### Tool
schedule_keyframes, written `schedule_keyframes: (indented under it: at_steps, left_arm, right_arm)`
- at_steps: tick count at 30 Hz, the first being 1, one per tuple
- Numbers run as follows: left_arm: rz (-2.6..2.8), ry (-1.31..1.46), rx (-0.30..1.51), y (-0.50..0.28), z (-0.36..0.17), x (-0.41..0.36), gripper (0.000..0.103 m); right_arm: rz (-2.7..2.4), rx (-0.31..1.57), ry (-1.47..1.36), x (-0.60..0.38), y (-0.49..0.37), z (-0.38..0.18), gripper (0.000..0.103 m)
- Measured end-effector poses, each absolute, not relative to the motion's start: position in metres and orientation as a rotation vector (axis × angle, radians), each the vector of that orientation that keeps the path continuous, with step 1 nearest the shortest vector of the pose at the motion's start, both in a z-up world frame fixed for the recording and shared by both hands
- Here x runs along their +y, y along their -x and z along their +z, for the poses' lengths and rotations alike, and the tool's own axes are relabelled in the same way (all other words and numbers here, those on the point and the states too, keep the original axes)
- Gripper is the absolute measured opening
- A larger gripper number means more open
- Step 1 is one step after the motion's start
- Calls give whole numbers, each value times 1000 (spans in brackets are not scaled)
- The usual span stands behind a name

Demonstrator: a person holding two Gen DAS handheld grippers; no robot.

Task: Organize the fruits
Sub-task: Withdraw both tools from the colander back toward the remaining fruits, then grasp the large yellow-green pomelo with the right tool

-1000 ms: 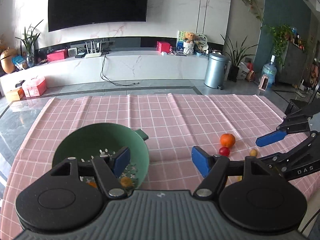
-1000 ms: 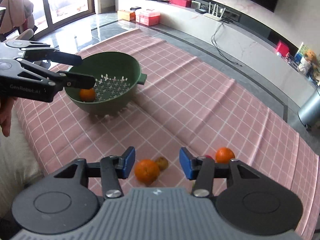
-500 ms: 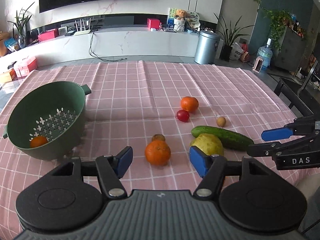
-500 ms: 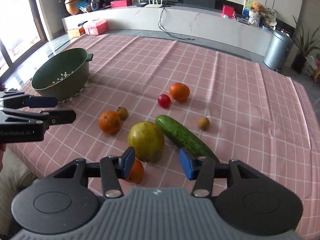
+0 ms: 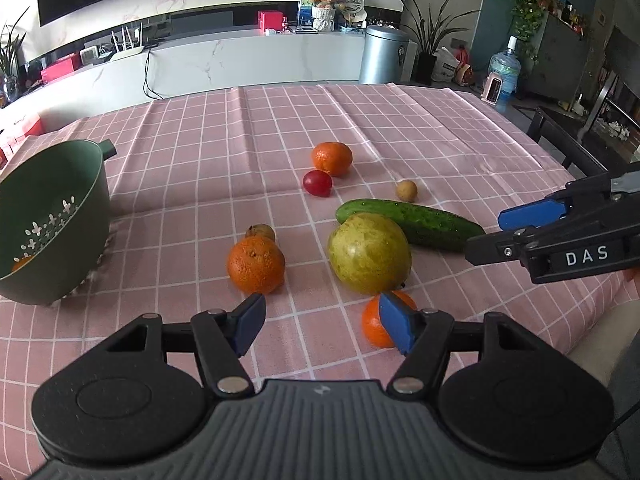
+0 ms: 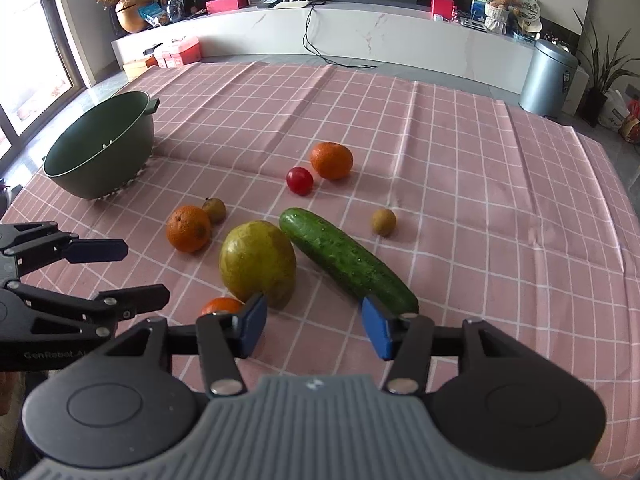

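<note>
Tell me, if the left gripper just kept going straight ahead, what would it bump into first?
Probably the orange mandarin with the dimpled skin: it lies just ahead of the open left gripper, nearer its left finger. Depth is unclear, and dead centre looks like bare pink checked tablecloth.

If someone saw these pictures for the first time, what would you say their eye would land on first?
Probably the big yellow-green fruit near the table's front edge, with the cucumber lying slantwise just to its right. Next come the bright oranges on the pink checked tablecloth: one left of the big fruit, one farther back beside a small red fruit. The green colander stands off to the left, and both grippers, left and right, are open and hold nothing.
</note>
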State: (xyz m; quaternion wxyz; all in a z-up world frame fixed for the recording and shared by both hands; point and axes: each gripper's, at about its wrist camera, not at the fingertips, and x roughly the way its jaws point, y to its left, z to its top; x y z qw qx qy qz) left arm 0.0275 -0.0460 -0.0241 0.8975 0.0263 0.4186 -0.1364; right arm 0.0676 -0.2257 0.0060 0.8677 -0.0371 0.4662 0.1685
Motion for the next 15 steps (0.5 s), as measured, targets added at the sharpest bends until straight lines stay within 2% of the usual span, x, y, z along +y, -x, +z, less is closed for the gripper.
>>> schedule_keyframes:
  at_steps: [8, 15]
  left_arm:
    - [-344, -107, 881, -24, -33, -65, 77]
    - [-310, -122, 898, -27, -34, -47, 77]
  right_arm:
    - [359, 990, 52, -232, -80, -3, 51]
    - [416, 999, 32, -208, -90, -9, 53]
